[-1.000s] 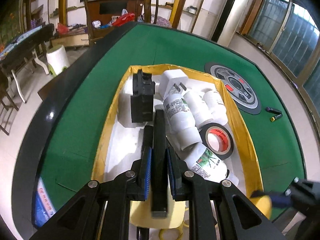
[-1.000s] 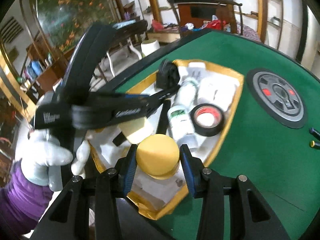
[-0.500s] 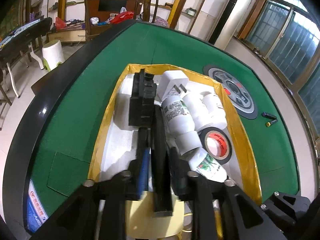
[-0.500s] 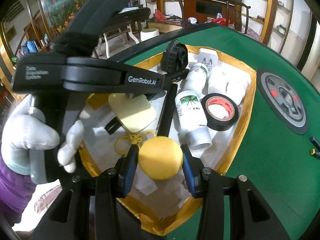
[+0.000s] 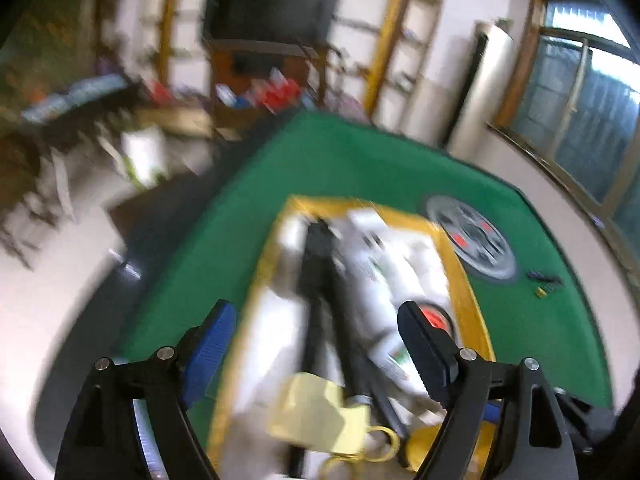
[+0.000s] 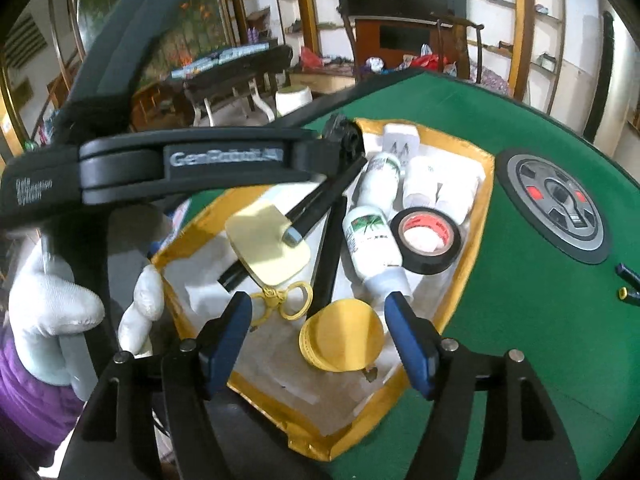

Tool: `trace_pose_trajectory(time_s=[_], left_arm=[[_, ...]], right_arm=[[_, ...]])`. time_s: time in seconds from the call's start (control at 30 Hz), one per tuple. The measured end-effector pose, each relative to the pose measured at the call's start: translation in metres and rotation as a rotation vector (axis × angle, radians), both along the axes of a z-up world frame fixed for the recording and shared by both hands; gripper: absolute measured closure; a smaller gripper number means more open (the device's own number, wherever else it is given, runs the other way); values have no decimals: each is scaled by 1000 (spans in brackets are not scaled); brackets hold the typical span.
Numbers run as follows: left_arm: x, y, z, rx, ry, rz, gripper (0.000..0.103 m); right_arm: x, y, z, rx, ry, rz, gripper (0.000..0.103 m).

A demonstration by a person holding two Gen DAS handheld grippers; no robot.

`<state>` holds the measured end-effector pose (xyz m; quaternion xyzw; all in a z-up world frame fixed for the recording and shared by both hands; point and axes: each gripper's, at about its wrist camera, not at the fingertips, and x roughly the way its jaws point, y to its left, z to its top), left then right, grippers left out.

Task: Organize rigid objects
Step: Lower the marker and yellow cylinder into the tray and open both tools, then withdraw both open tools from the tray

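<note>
My left gripper [image 5: 316,344] has just been opening its jaws — they stand wide and grip nothing, above the yellow-rimmed tray [image 6: 486,184] on the green counter [image 6: 520,320]; in that tray the pale yellow paddle [image 6: 268,244] lies at the left, the black rods [image 6: 332,240] cross just right of it, then the white bottles [image 6: 372,236], then the black tape roll [image 6: 426,240]; my right gripper [image 6: 320,334] has also just been spreading its jaws — the yellow disc [image 6: 342,340] sits between them at the tray's near end, pads clear of it.
</note>
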<state>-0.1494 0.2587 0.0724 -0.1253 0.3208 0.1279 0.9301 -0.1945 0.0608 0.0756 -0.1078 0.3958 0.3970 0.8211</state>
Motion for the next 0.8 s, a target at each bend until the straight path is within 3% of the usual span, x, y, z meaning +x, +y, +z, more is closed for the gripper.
trace_pose_trajectory(time_s=[0.03, 0.07, 0.13, 0.27, 0.33, 0.47, 0.67, 0.8], left_arm=[[-11, -5, 10, 65, -43, 53, 13], [-21, -9, 18, 115, -81, 93, 3], [-48, -21, 38, 202, -184, 188, 0], [-85, -36, 55, 217, -305, 249, 0], [-85, -39, 54, 194, -288, 229, 0], [-75, -44, 41, 135, -185, 187, 0], [-69, -68, 25, 140, -100, 175, 0], [-64, -80, 18, 139, -61, 160, 0]], right_arm=[[-2, -5, 4, 19, -12, -9, 35], [-5, -10, 8, 37, -29, -18, 34], [-12, -19, 16, 65, -79, -47, 33], [-31, -46, 31, 106, -277, -206, 3], [-32, -56, 33, 109, -321, -264, 0], [-33, -73, 29, 81, -325, -343, 0], [-39, -81, 23, -21, -442, -394, 0], [-35, -89, 18, -35, -432, -399, 0]])
